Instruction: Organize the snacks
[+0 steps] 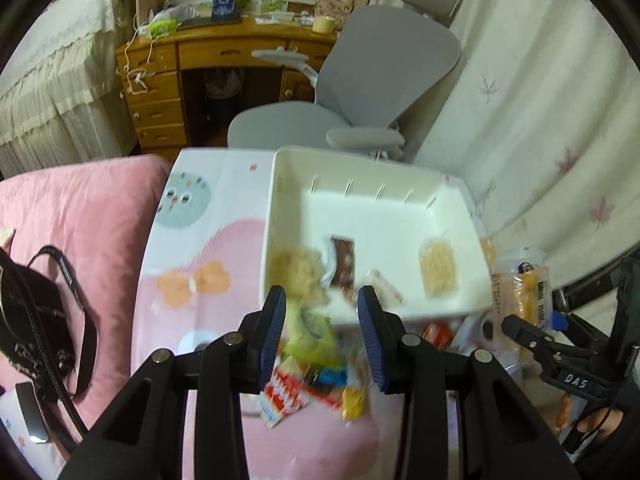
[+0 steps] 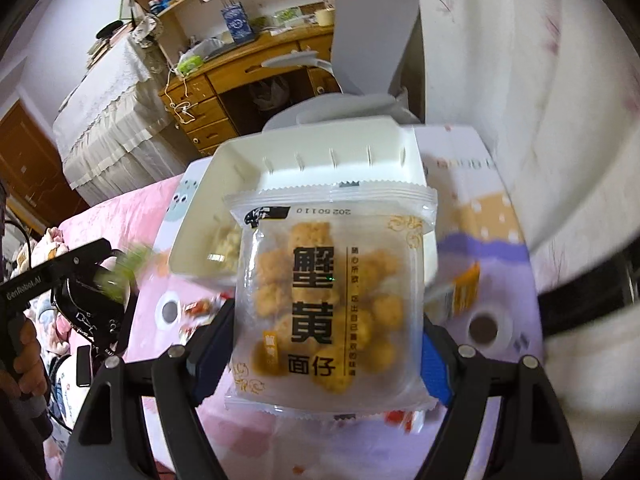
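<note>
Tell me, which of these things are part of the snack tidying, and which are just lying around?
Part of the job:
- white bin
- clear pack of golden puffs in the right gripper
- green packet in the left gripper
- loose snacks

Lying about:
- black bag
- grey chair
- wooden desk

- Snack packet (image 2: pixel 332 300): glossy clear plastic film with crimped edges.
- Bin (image 1: pixel 288 216): smooth white plastic, slight sheen.
- Desk (image 1: pixel 192 56): varnished wood.
- Blanket (image 1: pixel 92 216): soft matt pink cloth.
- Gripper fingers (image 1: pixel 276 320): matt black plastic, ribbed blue pads.
</note>
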`<control>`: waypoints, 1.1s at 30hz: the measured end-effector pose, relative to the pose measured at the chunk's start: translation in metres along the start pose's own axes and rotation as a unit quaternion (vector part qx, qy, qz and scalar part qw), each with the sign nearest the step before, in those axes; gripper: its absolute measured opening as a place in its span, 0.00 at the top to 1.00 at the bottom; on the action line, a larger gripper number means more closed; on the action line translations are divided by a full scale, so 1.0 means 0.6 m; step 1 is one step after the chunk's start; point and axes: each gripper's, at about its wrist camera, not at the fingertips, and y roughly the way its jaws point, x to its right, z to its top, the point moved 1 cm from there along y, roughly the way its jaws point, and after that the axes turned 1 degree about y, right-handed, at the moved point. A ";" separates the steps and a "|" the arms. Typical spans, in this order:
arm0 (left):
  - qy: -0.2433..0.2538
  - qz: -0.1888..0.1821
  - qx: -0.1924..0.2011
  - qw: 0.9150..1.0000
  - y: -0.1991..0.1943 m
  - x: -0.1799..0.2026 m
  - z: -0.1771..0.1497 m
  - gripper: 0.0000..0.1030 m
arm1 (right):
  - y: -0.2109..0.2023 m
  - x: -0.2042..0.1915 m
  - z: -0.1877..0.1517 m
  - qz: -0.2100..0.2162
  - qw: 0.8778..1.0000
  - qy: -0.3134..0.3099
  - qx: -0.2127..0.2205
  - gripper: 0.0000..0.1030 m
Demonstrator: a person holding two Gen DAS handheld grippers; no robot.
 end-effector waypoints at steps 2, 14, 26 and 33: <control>0.004 0.001 0.005 1.000 0.007 0.012 0.018 0.65 | 0.009 0.010 0.025 0.005 1.000 -0.005 0.006 0.22; -0.015 0.011 -0.038 0.999 0.064 0.047 0.044 0.65 | 0.071 0.028 0.090 0.018 1.000 -0.011 0.004 0.13; -0.033 0.015 -0.058 0.998 0.053 0.034 0.012 0.64 | 0.071 0.037 0.082 0.033 0.999 0.005 -0.010 0.13; -0.050 0.010 -0.073 0.996 0.025 0.016 -0.031 0.62 | 0.044 0.035 0.062 0.033 0.999 0.018 -0.003 0.13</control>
